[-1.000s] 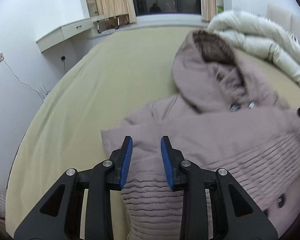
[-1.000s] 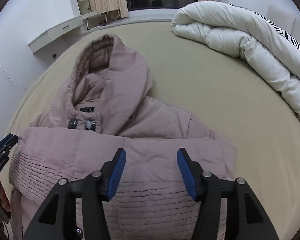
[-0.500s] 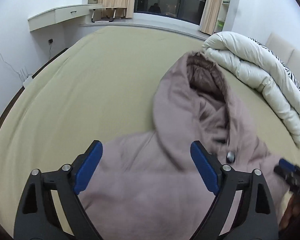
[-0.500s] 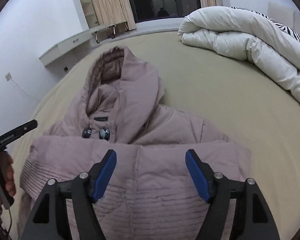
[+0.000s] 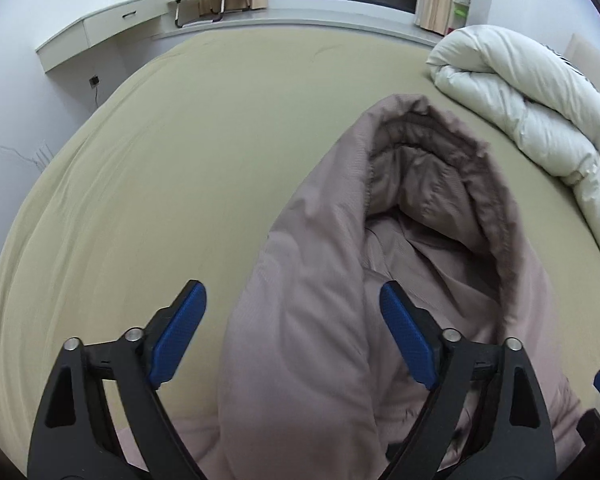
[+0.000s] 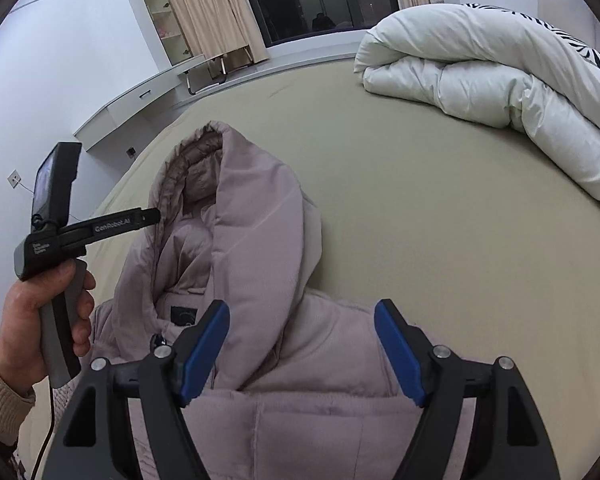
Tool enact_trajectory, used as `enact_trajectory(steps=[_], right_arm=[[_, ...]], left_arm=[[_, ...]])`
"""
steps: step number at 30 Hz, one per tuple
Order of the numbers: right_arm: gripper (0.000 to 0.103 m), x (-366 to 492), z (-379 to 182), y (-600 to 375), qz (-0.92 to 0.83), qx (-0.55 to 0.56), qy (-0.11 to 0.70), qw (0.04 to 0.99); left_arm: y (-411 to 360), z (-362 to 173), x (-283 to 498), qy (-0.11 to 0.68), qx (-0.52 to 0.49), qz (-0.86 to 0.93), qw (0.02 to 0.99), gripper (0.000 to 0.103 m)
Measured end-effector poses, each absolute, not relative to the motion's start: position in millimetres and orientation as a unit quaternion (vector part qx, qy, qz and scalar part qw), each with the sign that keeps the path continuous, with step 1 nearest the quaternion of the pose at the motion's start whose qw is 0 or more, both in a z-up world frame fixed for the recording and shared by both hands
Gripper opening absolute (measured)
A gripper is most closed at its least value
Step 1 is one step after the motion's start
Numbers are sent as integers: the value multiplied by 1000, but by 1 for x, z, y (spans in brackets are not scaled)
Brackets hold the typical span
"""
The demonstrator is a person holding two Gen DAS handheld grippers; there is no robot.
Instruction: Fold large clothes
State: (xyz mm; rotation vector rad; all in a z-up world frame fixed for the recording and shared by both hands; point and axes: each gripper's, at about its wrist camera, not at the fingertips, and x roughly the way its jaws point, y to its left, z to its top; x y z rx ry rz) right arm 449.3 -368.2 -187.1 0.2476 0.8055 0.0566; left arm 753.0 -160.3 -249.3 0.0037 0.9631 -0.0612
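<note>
Both claws gape; left claw [image 5: 293, 336] straddles the coat's [image 6: 260, 280] hood [image 5: 380, 240]

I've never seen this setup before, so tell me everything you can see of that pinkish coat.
The coat is dusty pink, puffy and quilted. It lies on the olive bed, hood open, showing a darker lining. Dark buttons sit at the collar. Both grippers, left and right, hover open above it, gripping nothing.
</note>
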Motion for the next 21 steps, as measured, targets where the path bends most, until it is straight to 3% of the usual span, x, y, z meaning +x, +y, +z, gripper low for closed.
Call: enact_trajectory(steps=[1, 5, 9, 14, 18, 20, 21], right_arm=[[78, 456, -187, -367, 31, 121, 393, 911], [78, 493, -187, -355, 31, 99, 397, 912], [78, 541, -183, -345, 35, 104, 403, 909], [78, 589, -185, -322, 13, 76, 416, 906], [78, 615, -197, -319, -3, 91, 439, 894], [72, 623, -204, -315, -10, 80, 451, 889], [58, 627, -208, -313, -15, 65, 460, 886]], left_arm=[[-162, -255, 762, 471, -4, -32, 882, 64], [-160, -264, 781, 482, -9, -44, 875, 39], [-160, -260, 787, 472, -12, -57, 880, 33], [-159, -254, 768, 462, -23, -69, 884, 18], [-151, -248, 756, 457, -22, -71, 886, 13], [-145, -244, 747, 456, -25, -69, 887, 12], [-144, -242, 745, 455, -27, -70, 888, 12]])
